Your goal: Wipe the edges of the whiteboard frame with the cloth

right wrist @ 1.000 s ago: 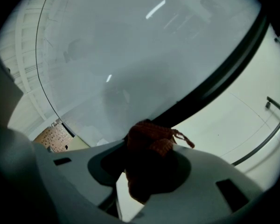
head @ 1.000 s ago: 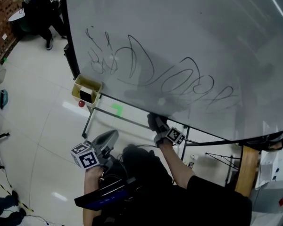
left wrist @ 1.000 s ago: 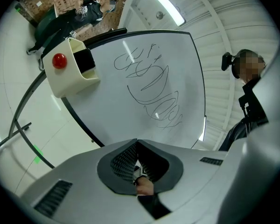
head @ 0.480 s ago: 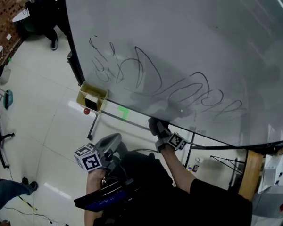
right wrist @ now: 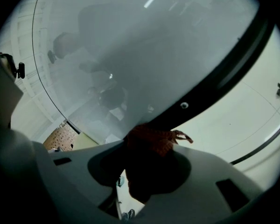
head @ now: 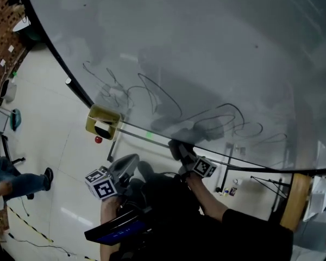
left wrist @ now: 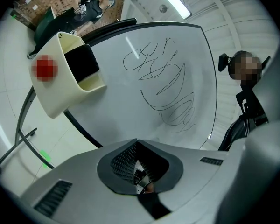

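Right gripper view shows my right gripper (right wrist: 151, 161) clamped on the dark red cloth (right wrist: 151, 136), which meets the whiteboard frame (right wrist: 214, 80) along its bottom edge. My left gripper (left wrist: 138, 164) hangs below that edge, jaws together and empty. If I drift upward, the cloth could smear the marker scribbles (left wrist: 164, 78).

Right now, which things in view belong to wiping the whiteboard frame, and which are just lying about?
For the job: cloth, clamped in the right gripper; whiteboard frame, its black lower edge; whiteboard.
Lying about: cream tray at the board's lower corner; black eraser in it; left gripper, shut and empty.
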Available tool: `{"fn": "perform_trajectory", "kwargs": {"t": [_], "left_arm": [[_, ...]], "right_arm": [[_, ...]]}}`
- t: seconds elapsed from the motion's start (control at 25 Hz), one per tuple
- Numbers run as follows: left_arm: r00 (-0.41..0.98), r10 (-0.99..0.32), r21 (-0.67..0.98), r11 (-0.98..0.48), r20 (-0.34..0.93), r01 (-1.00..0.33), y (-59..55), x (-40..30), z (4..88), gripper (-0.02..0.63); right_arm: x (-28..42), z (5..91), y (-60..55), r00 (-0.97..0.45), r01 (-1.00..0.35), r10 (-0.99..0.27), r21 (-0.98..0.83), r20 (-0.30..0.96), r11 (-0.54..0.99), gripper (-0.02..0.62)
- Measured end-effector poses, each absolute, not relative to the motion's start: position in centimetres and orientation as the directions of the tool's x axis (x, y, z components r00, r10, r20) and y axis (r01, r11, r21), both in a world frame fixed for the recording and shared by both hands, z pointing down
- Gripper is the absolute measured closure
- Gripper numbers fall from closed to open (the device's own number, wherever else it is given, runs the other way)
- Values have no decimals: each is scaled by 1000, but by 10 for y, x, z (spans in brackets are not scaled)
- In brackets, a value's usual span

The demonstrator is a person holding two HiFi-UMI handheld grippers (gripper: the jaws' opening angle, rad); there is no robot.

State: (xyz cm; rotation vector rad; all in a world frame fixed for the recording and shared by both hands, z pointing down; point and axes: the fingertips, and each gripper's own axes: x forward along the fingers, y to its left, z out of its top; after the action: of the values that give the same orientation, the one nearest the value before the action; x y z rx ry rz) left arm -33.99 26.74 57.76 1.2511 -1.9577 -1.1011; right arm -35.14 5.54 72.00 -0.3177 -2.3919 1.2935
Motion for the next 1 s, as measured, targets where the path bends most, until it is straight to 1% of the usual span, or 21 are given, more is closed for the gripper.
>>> {"fn": "perform_trajectory", "kwargs": {"t": [0.2,0.4,0.52,0.64,0.8,1.0], "left_arm": [[-413,-910,870,232,36,-435,273,-338,583,615],[-427,-904,877,218,16,-428,297,-347,583,615],[-389,-921,878,193,7,-439,313,-350,581,615],[-345,-939,867,173,2,-467,335,-353,575,615],[-251,-968,847,126,-9,-516,354,-353,567,615],[-150,-988,832,63,-24,-551,364,-351,556,615]], "right_arm": [[-354,721,63,-880,0,391,-822,271,569,454],[-362,723,75,-887,-4,373,-813,272,582,454],[-369,728,78,-894,4,357,-790,272,613,454],[-373,732,84,-900,-52,309,-778,308,626,454],[-384,720,104,-916,-82,259,-774,307,628,454],[-388,726,114,-928,-133,200,-780,315,612,453]]}}
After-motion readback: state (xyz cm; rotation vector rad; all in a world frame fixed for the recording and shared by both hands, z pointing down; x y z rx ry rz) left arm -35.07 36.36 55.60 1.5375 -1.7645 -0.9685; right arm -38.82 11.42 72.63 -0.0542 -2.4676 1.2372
